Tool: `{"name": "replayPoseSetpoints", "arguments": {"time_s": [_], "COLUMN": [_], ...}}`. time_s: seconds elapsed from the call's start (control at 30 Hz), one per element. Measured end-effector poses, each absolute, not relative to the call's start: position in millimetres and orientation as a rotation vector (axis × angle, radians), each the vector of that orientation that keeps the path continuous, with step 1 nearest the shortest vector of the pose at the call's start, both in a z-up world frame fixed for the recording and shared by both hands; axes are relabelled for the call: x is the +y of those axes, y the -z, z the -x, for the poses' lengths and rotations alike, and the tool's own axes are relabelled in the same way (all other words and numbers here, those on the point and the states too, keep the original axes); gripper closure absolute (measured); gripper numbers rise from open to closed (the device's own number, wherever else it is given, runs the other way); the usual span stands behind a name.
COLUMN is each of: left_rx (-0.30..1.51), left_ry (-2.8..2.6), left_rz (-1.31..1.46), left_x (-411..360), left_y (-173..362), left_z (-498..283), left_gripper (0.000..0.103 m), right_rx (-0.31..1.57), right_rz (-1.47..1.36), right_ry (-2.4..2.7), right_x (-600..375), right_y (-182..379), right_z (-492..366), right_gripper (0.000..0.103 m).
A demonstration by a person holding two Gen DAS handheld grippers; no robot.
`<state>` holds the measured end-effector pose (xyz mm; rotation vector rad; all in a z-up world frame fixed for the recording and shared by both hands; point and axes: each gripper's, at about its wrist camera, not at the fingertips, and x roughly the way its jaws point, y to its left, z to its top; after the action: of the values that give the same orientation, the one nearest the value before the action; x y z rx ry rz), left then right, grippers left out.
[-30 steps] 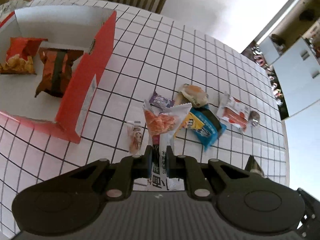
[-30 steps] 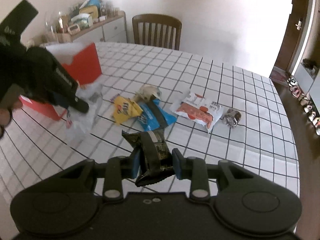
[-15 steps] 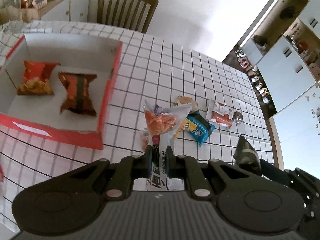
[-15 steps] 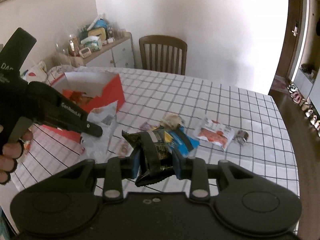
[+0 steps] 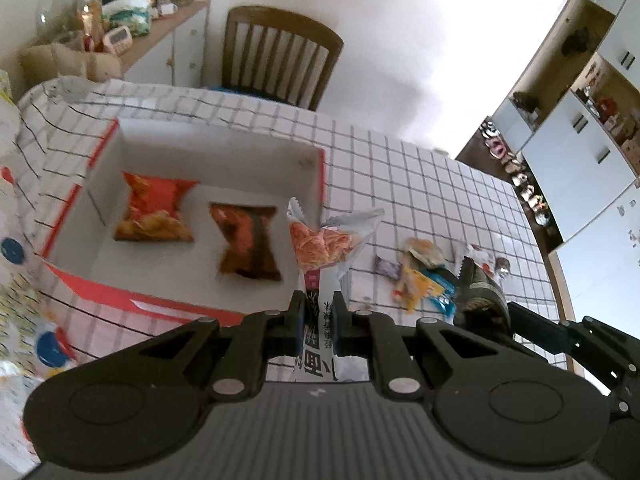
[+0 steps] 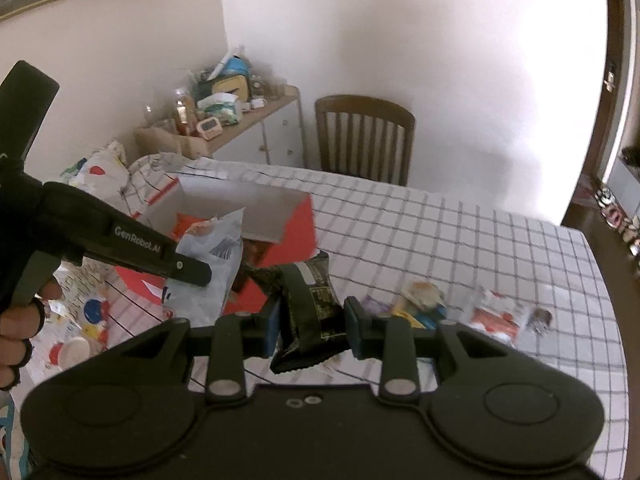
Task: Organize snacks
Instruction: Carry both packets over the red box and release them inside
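Note:
My left gripper (image 5: 318, 322) is shut on a white snack bag with orange strips (image 5: 326, 246) and holds it in the air at the right wall of the red box (image 5: 310, 172). The box holds two orange-red snack bags (image 5: 154, 214) (image 5: 248, 242). My right gripper (image 6: 312, 326) is shut on a black snack packet (image 6: 310, 304), also in the air; it shows in the left wrist view (image 5: 478, 292) too. The left gripper (image 6: 188, 268) with its white bag (image 6: 212, 264) appears in the right wrist view, by the red box (image 6: 296, 224).
Several loose snacks (image 5: 424, 276) lie on the checked tablecloth (image 5: 432, 184) right of the box; they show in the right wrist view (image 6: 496, 314) too. A wooden chair (image 5: 280, 56) stands at the far side. A cluttered sideboard (image 6: 224, 120) stands at the back left.
Both grippers have risen and moved left toward the red box with their packets. The left one's white bag now hangs at the box's right wall.

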<state>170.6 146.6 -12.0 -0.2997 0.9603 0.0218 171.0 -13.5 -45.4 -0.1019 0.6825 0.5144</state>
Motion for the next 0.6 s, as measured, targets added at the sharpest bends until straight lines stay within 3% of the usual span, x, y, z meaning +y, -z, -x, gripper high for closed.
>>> {"name": "replayPoseSetpoints", "arguments": {"time_s": [0.6], "left_rx": [0.92], "left_ry": [-0.121], "left_rz": [0.187], "left_x": [251.5], "left_y": [-4.2], "left_z": [-199.4], "left_gripper": [0.091], "right_rx": [0.652], "right_rz": [0.141], "right_ry": [-0.532], "right_x": [101.0], "right_y": [40.8], "right_z": [-197.8], "right_gripper": [0.071]}}
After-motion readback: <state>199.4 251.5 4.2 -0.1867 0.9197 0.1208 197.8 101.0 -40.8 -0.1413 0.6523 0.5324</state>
